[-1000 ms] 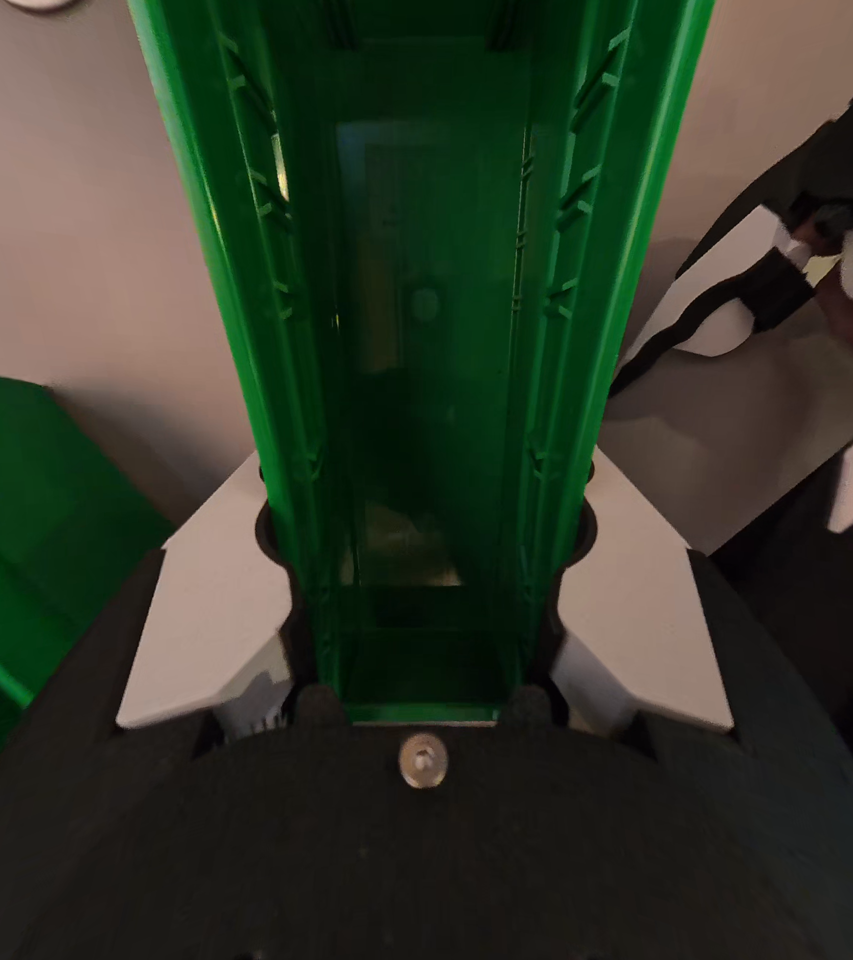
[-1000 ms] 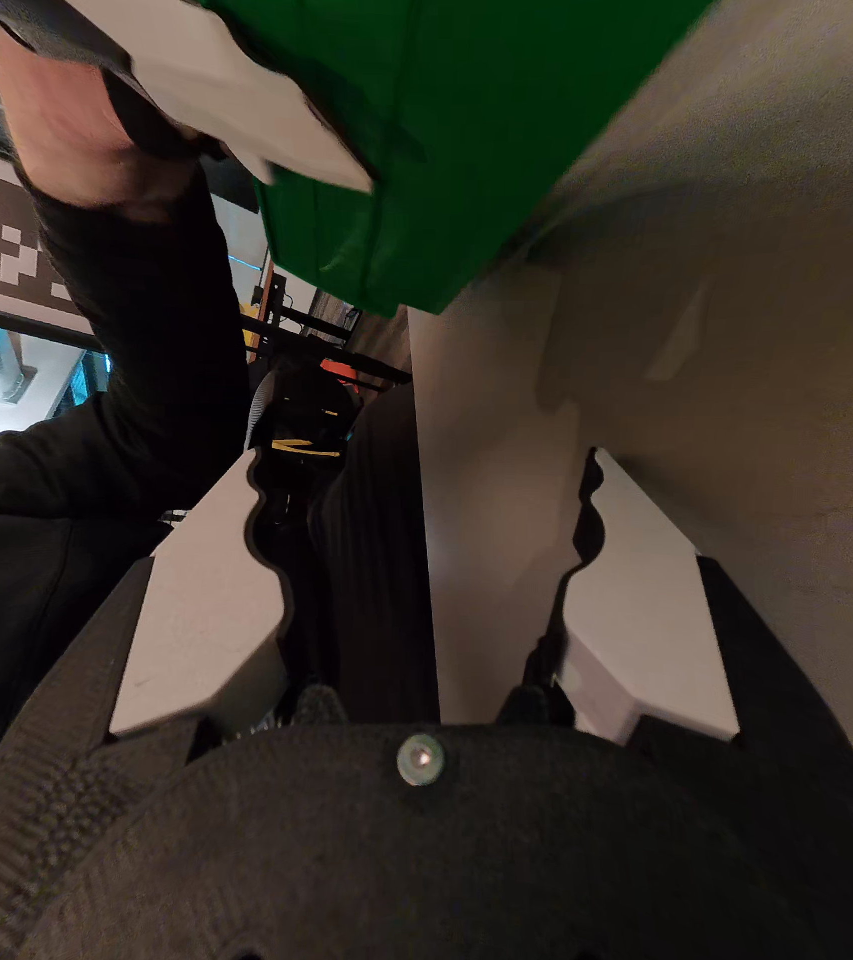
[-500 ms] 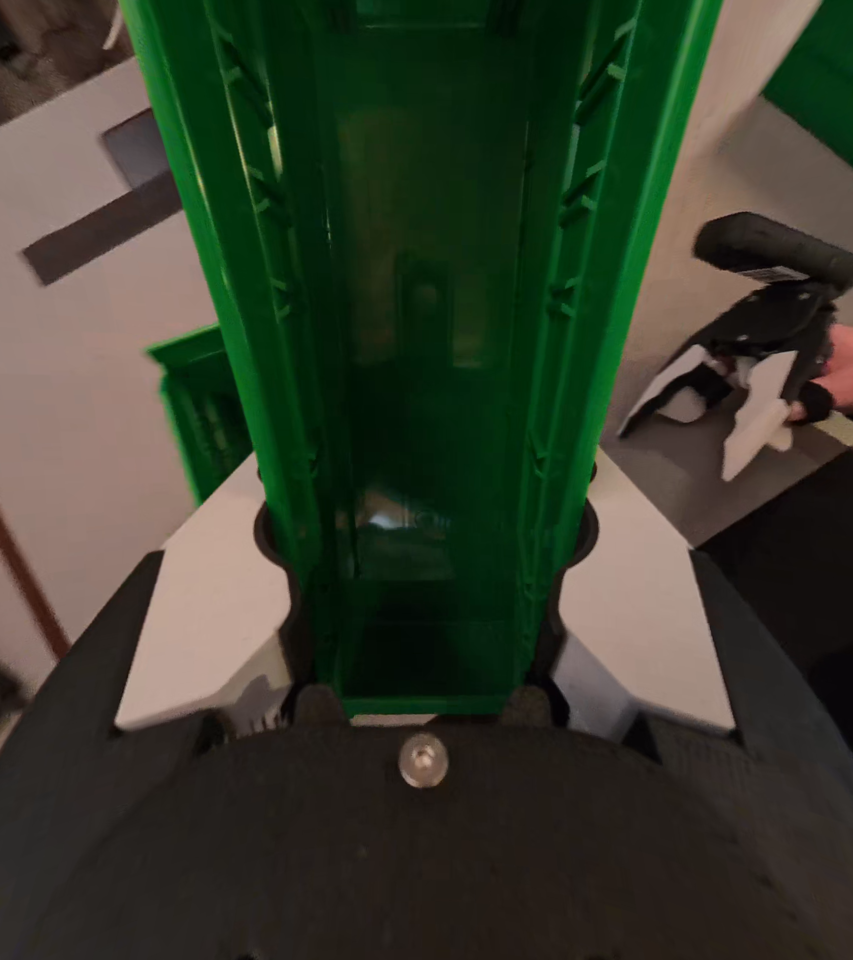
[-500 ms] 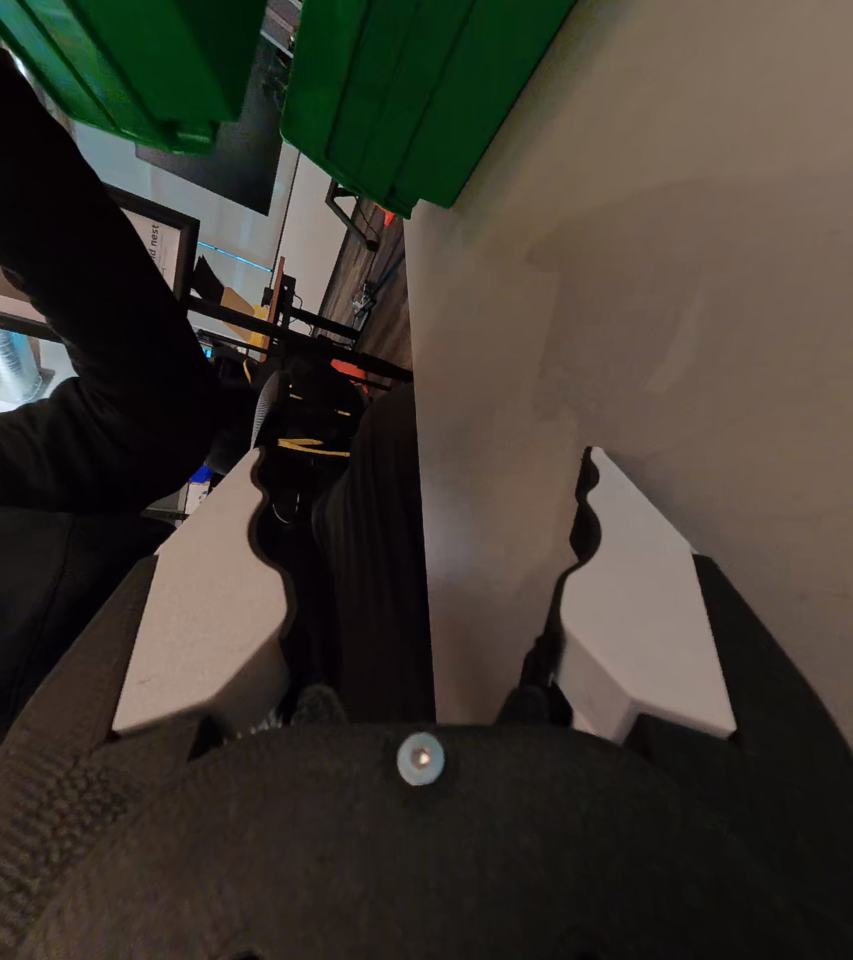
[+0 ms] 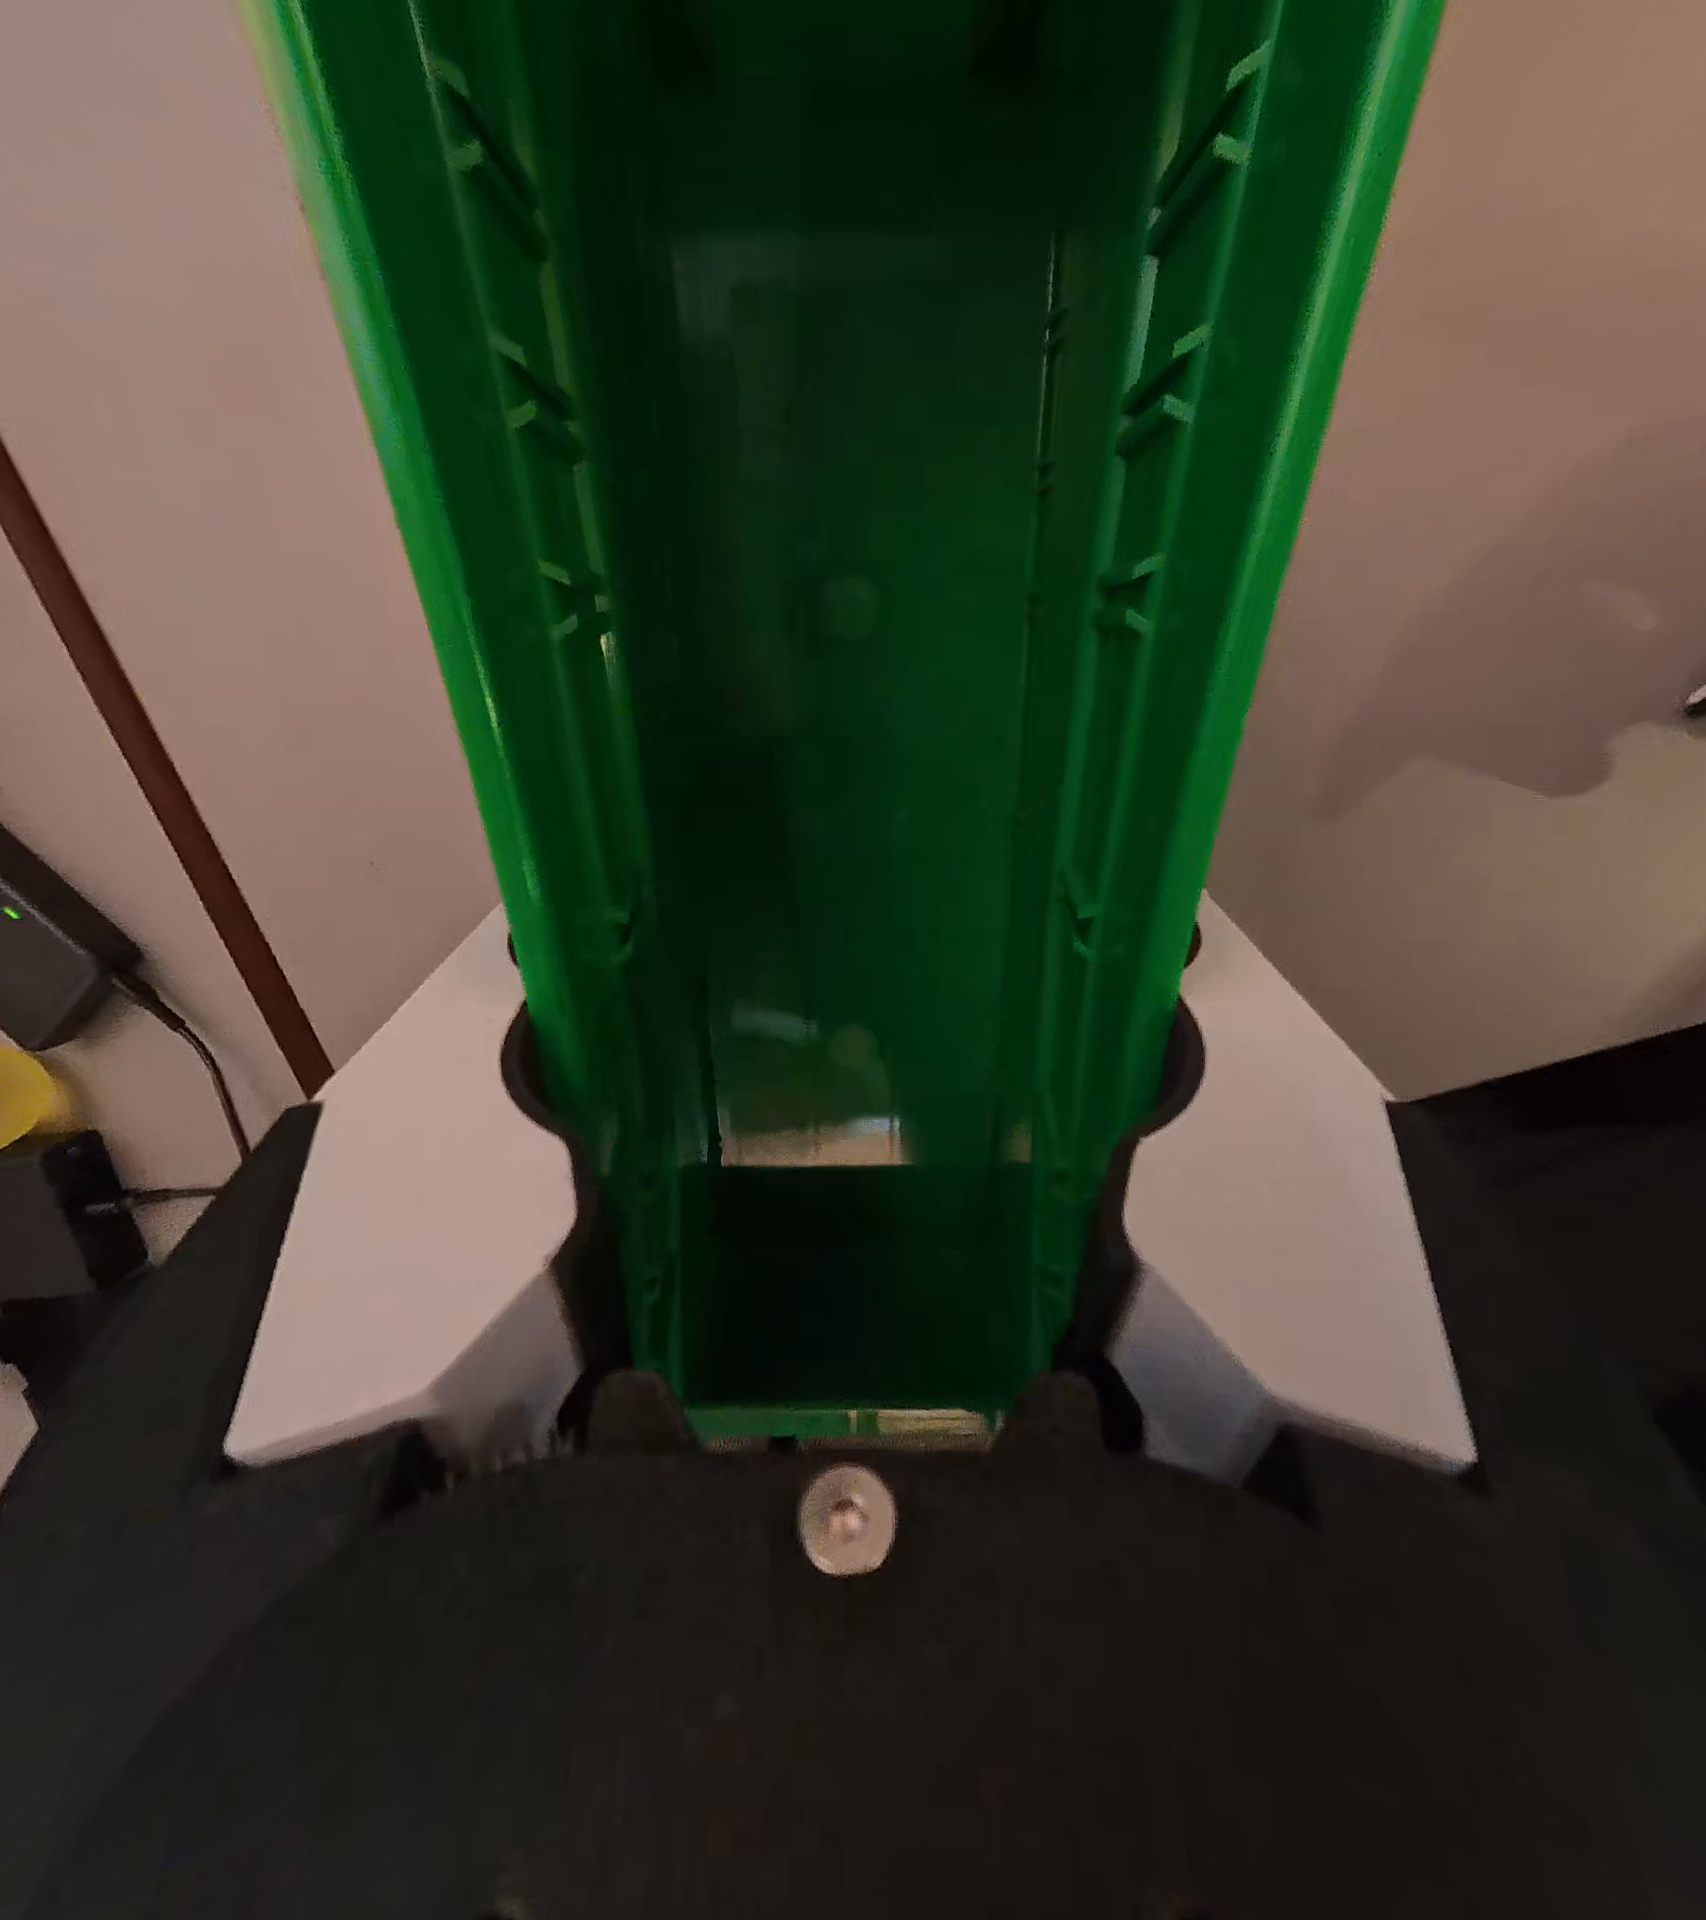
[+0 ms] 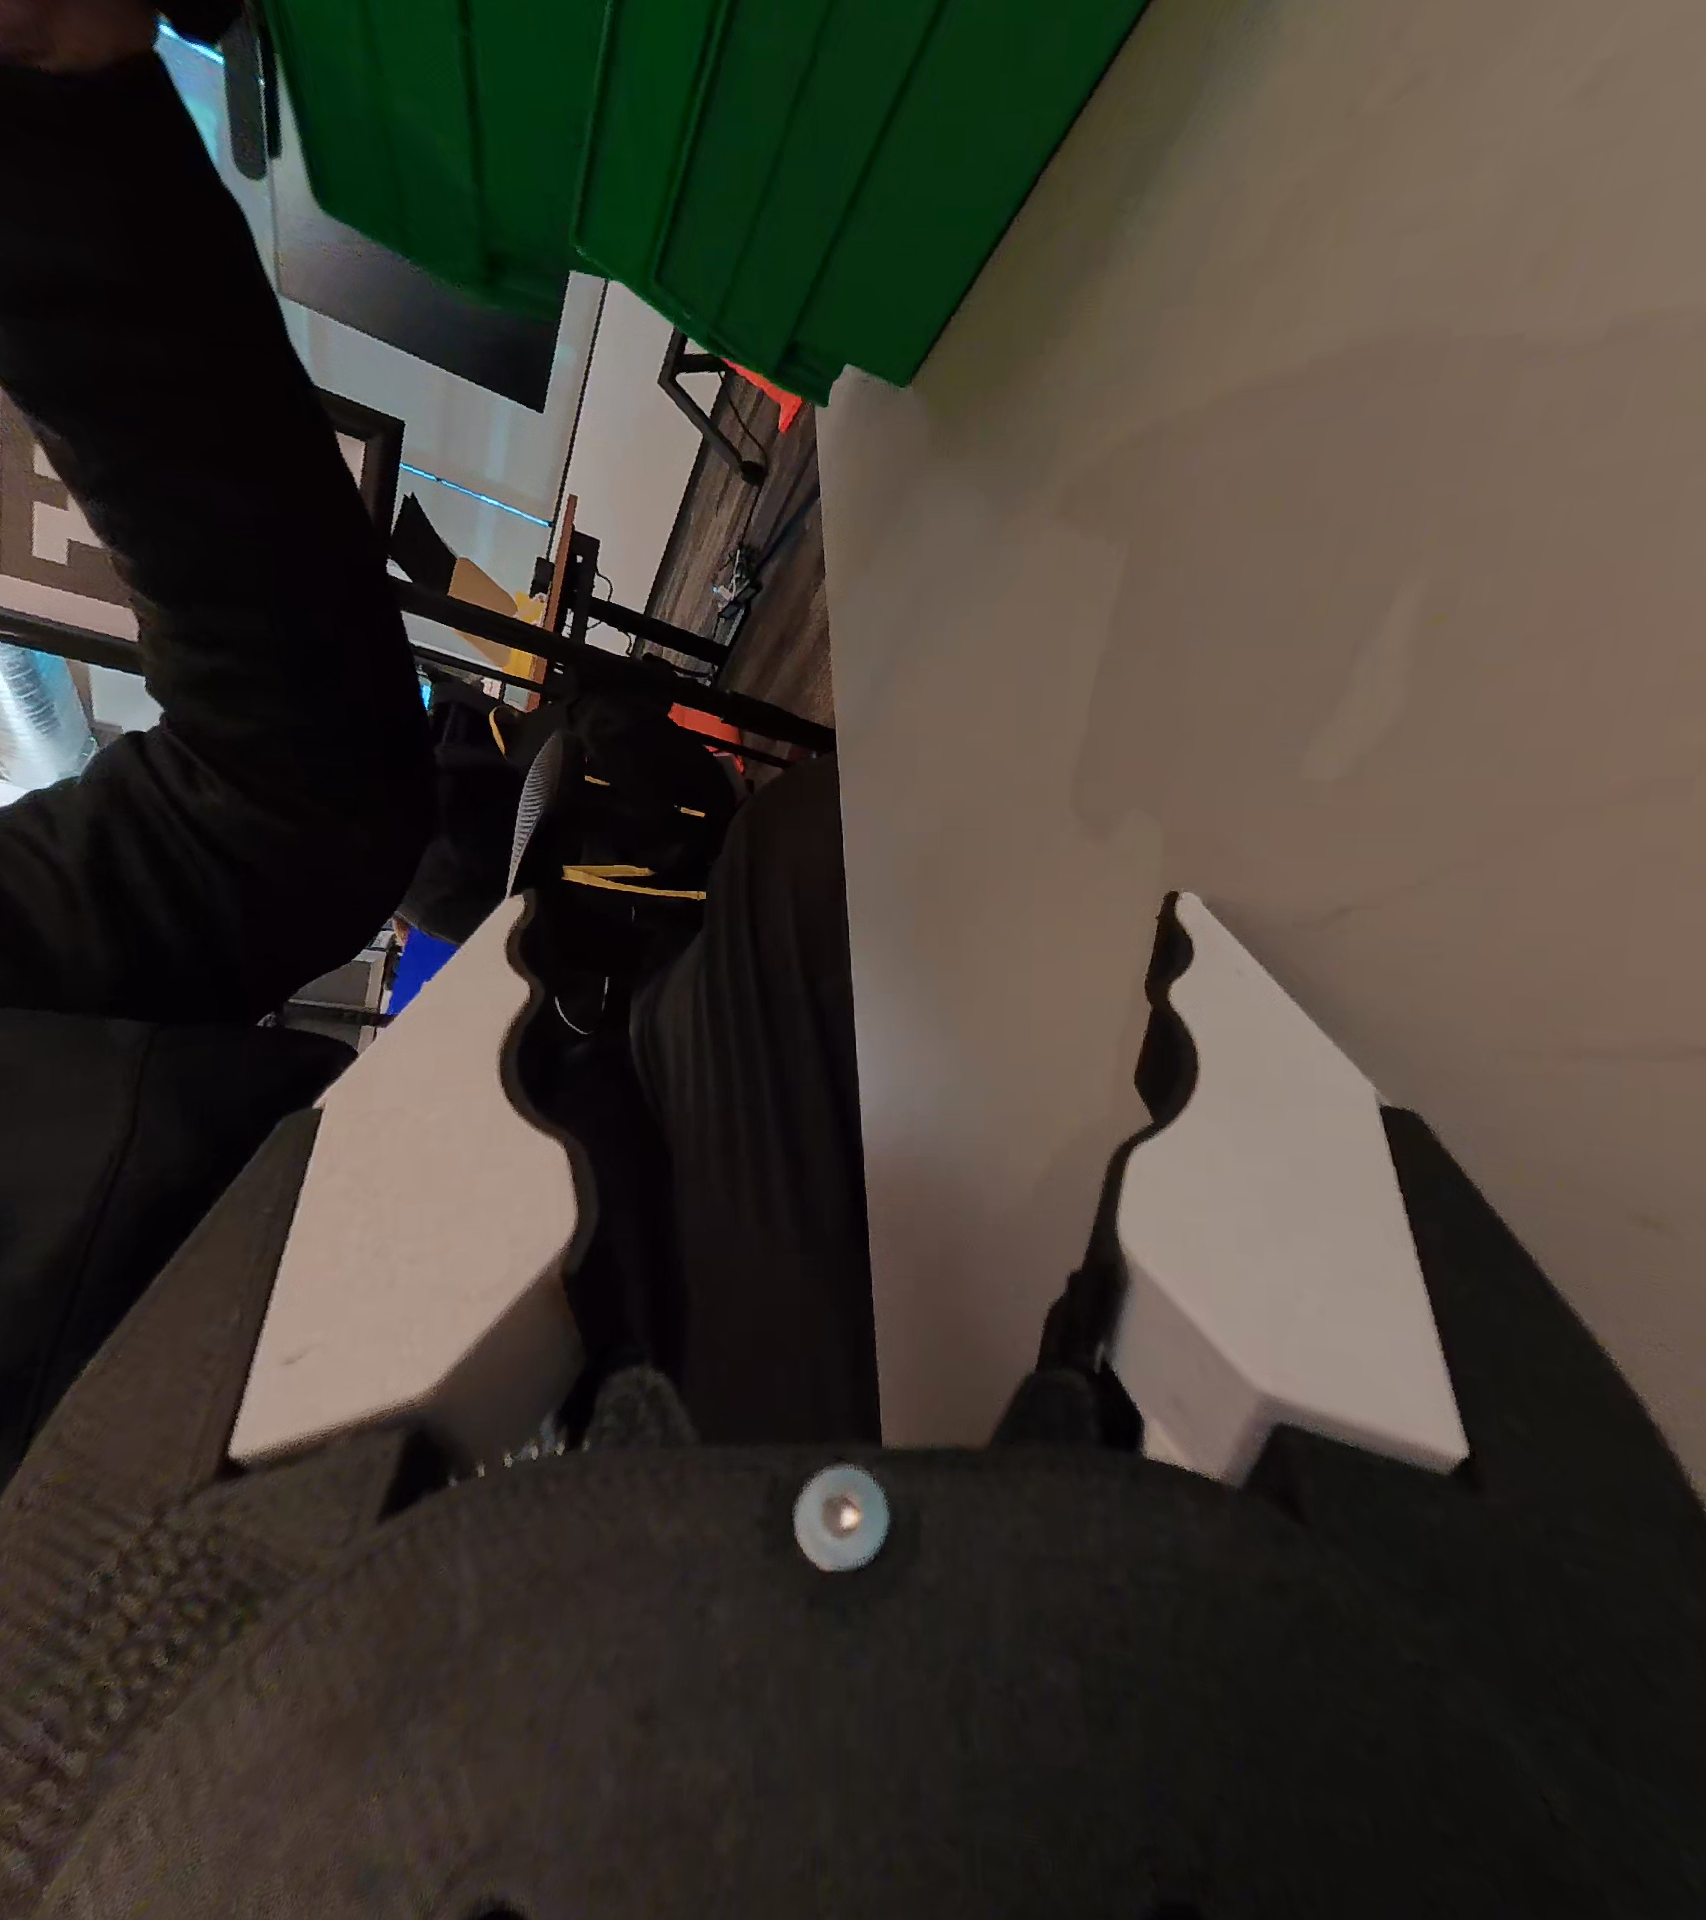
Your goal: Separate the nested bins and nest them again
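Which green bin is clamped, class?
Start at the white table, where one green bin rests at the far edge. The clamped bin sits between the left hand-held gripper fingers. Unlike its neighbour, it is held off the table.

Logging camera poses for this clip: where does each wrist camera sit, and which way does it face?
Left wrist view: on the left gripper, looking along a green bin clamped between its fingers, white table behind.
Right wrist view: on the open, empty right gripper, rolled sideways along the table edge; a dark sleeve shows.
Shared: green bins and table.
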